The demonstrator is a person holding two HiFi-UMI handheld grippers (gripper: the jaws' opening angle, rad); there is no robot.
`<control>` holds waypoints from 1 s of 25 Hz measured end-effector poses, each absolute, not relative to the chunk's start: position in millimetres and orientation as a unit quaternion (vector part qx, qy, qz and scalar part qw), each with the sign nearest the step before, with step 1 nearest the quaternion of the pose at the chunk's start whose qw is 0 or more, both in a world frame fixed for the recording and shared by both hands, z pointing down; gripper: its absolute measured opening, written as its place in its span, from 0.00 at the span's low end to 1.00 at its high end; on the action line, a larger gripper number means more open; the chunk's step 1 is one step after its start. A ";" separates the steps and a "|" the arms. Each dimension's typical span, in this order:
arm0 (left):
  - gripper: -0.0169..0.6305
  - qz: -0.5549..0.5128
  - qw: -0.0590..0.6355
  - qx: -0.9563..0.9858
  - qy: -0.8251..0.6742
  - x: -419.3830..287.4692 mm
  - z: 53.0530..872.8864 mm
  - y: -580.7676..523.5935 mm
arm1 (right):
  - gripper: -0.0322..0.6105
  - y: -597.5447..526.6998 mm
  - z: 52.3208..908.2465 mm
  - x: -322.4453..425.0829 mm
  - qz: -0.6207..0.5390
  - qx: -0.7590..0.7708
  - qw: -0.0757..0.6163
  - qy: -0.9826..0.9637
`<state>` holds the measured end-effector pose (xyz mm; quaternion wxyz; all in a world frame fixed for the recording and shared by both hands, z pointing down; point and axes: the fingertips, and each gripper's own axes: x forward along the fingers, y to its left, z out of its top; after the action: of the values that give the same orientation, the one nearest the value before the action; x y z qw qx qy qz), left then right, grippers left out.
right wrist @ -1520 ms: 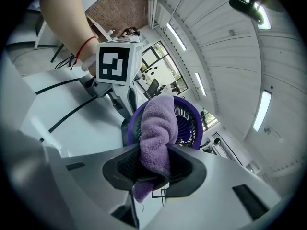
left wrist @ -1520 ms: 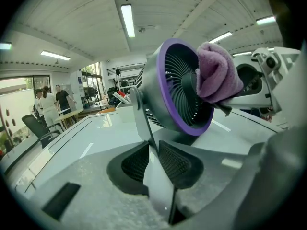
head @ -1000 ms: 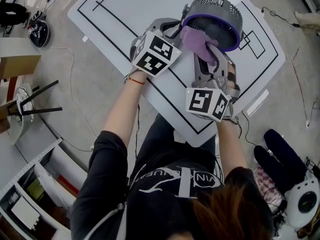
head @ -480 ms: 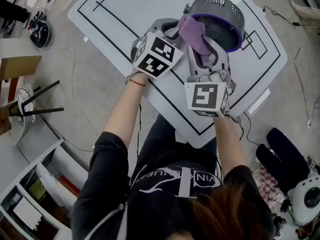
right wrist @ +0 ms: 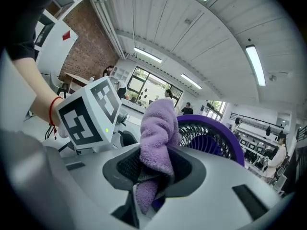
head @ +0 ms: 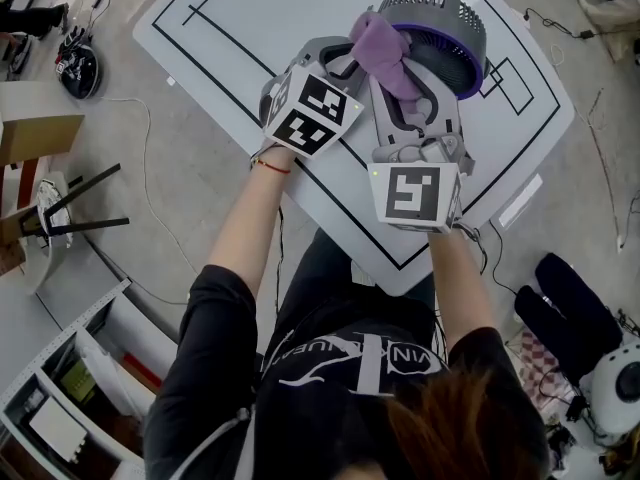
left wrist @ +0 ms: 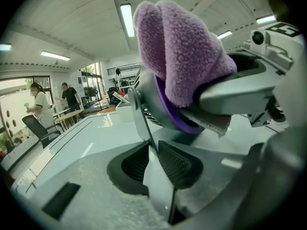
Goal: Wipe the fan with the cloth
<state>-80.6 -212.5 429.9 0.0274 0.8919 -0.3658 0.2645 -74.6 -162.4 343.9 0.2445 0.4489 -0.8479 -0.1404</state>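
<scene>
The fan (head: pixel 440 23), a grey cage with a purple front ring, stands at the far right of the white table (head: pixel 230 18). My left gripper (head: pixel 340 60) sits at the fan's left side. In the left gripper view its jaws (left wrist: pixel 153 162) are shut on a thin grey plate of the fan's stand (left wrist: pixel 142 116). My right gripper (head: pixel 392 76) is shut on the purple cloth (head: pixel 378 48), which lies over the fan's upper left rim. The right gripper view shows the cloth (right wrist: pixel 158 128) pinched between the pads (right wrist: pixel 127 166), with the fan's purple ring (right wrist: pixel 216 138) just behind it.
Black lines mark the table top. On the floor lie a black round device (head: pixel 78 66) and cables at the left, a white shelf unit (head: pixel 70 388) at the lower left, dark bags and a white device (head: pixel 610 388) at the lower right. People stand far off (left wrist: pixel 38 99).
My right gripper has carried the cloth from the fan's front grille up and left onto its upper left rim, rolling as it went. The left gripper has stayed on the stand.
</scene>
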 end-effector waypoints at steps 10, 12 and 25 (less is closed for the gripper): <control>0.14 0.267 0.027 0.890 -0.368 -78.9 432.3 -213.8 | 0.23 -161.5 322.0 -66.9 -0.153 0.457 0.204 -0.852; 0.14 0.265 0.030 0.892 -0.366 -79.2 431.7 -213.4 | 0.23 -158.7 313.8 -65.0 -0.156 0.460 0.194 -0.852; 0.06 0.222 0.002 0.872 -0.437 -101.0 385.1 -185.5 | 0.23 -123.7 253.6 -15.8 -0.151 0.488 0.116 -0.852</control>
<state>-101.0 -185.5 385.1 0.0017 0.8718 -0.4367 0.2219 -15.8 -123.7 253.6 0.1161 0.4882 -0.8516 -0.1513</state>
